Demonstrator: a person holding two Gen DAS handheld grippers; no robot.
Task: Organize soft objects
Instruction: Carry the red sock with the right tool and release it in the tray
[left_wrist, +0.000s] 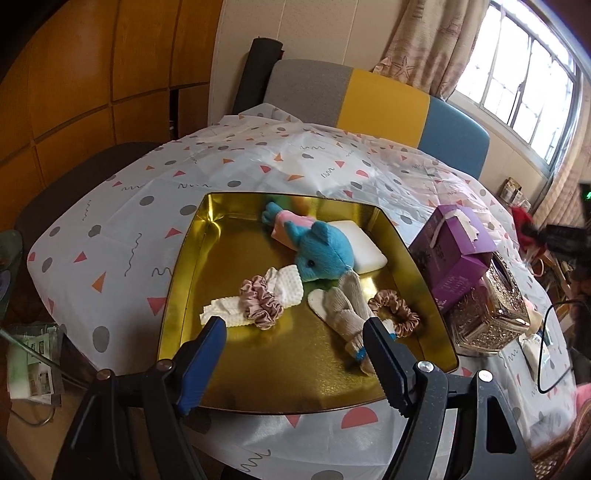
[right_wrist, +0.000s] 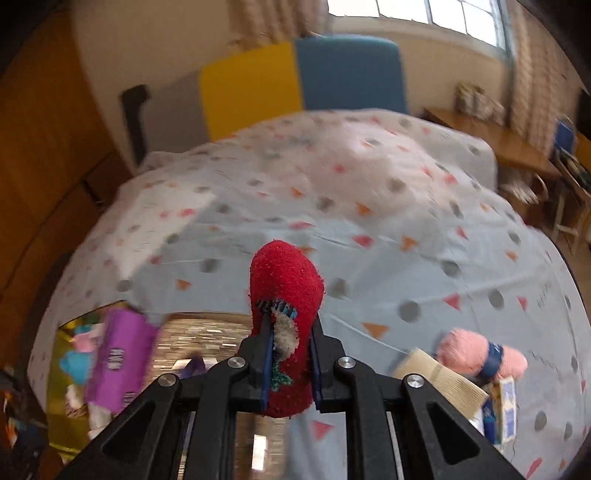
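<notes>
Red fuzzy sock (right_wrist: 286, 295) pinched in your right gripper (right_wrist: 288, 365), jaws nearly shut on its middle, long axis running away from you along fingers, toe up. Gold tray (right_wrist: 64, 332) lies low-left of it, past purple box (right_wrist: 118, 354). Left gripper (left_wrist: 295, 354), jaws wide, empty, hovers at tray's near rim over grey socks (left_wrist: 347, 310). Left view shows tray contents sharply; right view blurs them, shows pink yarn (right_wrist: 480, 354) on surface.

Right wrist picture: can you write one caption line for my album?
The right tool pinches a fuzzy red sock above the spotted tablecloth.
</notes>
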